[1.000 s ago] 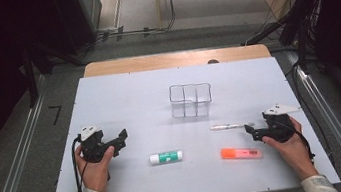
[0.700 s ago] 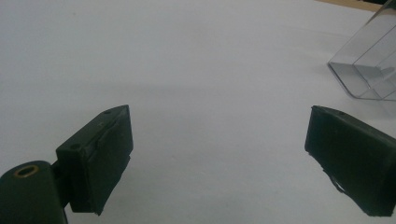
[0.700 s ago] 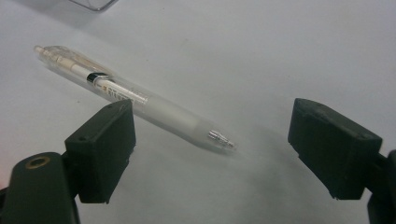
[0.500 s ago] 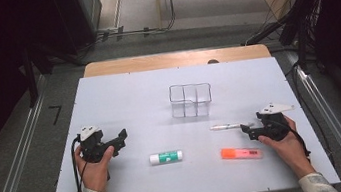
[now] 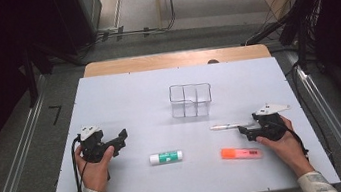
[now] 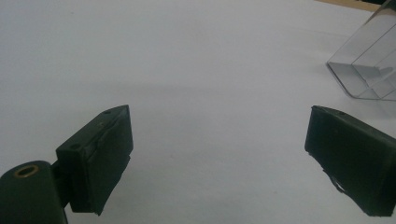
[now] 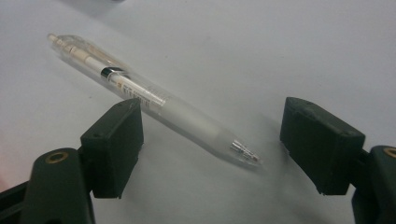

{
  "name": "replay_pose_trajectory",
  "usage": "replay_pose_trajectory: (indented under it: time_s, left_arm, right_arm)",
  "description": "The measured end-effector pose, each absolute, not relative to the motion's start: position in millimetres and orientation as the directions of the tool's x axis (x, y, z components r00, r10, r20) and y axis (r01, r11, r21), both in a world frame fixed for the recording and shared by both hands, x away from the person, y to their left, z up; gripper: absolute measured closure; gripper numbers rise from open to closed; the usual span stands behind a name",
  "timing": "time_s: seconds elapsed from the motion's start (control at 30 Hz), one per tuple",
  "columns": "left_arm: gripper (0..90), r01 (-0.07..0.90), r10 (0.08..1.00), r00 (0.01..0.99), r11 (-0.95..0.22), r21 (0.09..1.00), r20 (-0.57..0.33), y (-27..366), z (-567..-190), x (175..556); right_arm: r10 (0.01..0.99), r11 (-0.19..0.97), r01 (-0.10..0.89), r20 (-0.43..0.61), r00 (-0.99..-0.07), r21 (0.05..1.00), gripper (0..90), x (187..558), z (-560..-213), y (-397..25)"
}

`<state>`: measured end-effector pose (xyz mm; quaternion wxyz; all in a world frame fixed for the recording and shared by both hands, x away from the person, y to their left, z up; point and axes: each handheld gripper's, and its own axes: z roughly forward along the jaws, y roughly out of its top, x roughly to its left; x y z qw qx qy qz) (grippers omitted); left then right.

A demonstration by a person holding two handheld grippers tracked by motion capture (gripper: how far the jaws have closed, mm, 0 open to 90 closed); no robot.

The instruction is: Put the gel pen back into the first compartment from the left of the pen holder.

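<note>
A clear pen [image 5: 226, 126] [image 7: 154, 109] lies flat on the white table [image 5: 129, 107], right of centre. My right gripper [image 5: 245, 133] [image 7: 210, 144] is open, low over the table, its jaws standing on either side of the pen's tip end without touching it. An orange highlighter [image 5: 240, 153] lies just in front of that gripper. A white glue stick with a green label [image 5: 166, 157] rests near the front middle. My left gripper [image 5: 120, 140] [image 6: 219, 154] stays open at the left, nothing between its jaws. A clear divided holder [image 5: 191, 100] [image 6: 369, 70] stands at the centre.
A wooden strip [image 5: 176, 60] borders the table's far edge. Metal rails [image 5: 19, 167] run along both sides on the grey floor. Dark equipment and cables [image 5: 299, 17] stand beyond the table.
My right gripper has slid left toward the pen, so its jaws now flank the pen's tip. The left gripper has stayed put.
</note>
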<state>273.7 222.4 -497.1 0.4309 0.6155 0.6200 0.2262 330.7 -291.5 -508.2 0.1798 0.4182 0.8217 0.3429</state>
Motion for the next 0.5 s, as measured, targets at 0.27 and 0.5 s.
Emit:
replay_pose_trajectory:
  time_s: [0.27, 0.5]
  left_arm:
    - [7.9, 0.57, 0.958, 0.131, 0.139, 0.81, -0.256, 222.4, -497.2, 273.8]
    - [7.9, 0.571, 0.958, 0.132, 0.137, 0.81, -0.255, 221.9, -497.3, 273.9]
  right_arm:
    - [0.795, 0.444, 0.543, -0.035, -0.605, 0.713, 26.2, 330.3, -508.7, -289.7]
    - [0.781, 0.454, 0.531, -0.033, -0.623, 0.715, 36.7, 329.8, -507.8, -289.4]
